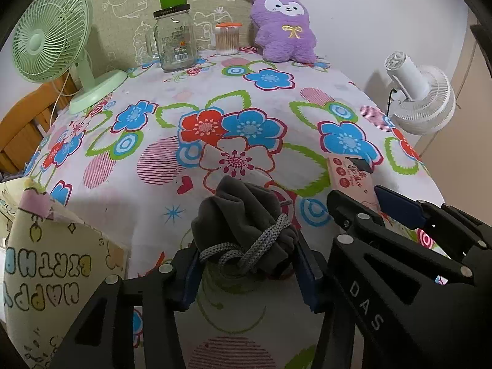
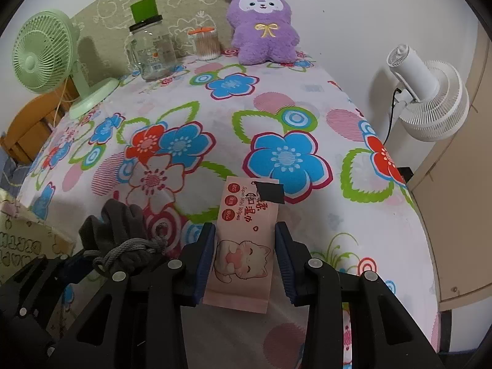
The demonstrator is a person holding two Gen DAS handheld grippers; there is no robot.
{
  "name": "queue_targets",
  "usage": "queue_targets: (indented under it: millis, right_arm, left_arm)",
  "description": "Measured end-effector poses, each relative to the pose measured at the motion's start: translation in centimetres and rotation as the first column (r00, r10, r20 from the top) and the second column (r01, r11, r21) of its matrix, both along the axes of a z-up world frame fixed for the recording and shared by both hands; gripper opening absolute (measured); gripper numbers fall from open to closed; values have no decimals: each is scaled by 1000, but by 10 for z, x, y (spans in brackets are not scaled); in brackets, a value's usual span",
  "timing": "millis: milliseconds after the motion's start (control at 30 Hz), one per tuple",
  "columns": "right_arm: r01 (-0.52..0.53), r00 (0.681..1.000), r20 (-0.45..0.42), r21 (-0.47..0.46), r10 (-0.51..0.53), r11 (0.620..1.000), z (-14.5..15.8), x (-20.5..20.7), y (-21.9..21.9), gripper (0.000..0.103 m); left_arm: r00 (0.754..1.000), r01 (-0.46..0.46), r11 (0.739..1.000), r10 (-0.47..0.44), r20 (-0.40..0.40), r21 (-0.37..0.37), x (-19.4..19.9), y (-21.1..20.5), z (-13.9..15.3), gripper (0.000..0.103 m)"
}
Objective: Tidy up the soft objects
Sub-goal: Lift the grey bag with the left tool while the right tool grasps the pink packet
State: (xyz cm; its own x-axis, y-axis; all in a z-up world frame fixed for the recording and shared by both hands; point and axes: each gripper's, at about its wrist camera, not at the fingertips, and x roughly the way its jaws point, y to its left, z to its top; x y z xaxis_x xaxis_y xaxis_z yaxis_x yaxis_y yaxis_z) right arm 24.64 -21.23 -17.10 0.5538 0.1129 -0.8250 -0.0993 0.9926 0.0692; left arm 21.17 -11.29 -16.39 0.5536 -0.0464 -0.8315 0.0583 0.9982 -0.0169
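Observation:
My left gripper (image 1: 246, 267) is shut on a dark grey drawstring pouch (image 1: 243, 218) with a grey cord, held just above the flowered tablecloth (image 1: 215, 98). The pouch also shows in the right wrist view (image 2: 120, 230). My right gripper (image 2: 244, 261) is shut on a pink wet-wipes pack (image 2: 246, 240) with a cat print; the pack lies flat between the blue pads. In the left wrist view the right gripper (image 1: 378, 212) sits close to the right, with the pack (image 1: 350, 175) sticking out. A purple plush (image 1: 283, 27) sits at the far edge.
A green desk fan (image 1: 52, 43) stands far left, beside a glass jar (image 1: 175, 43) and a cotton-swab tub (image 1: 227, 39). A white fan (image 1: 421, 95) stands off the table's right side. A printed "Happy Birthday" box (image 1: 46, 264) is at near left.

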Motion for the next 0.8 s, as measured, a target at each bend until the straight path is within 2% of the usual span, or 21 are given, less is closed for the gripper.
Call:
queue_targets:
  millis: [267, 800]
  right_arm:
    - [0, 1000, 16, 3, 0, 1000, 11, -13, 2, 42]
    - [18, 996, 87, 5, -18, 1000, 43, -53, 0, 42]
  left_arm:
    - [1000, -6, 1000, 6, 14, -12, -10, 4, 7, 49]
    - [996, 25, 999, -23, 87, -24, -48, 4, 36, 47]
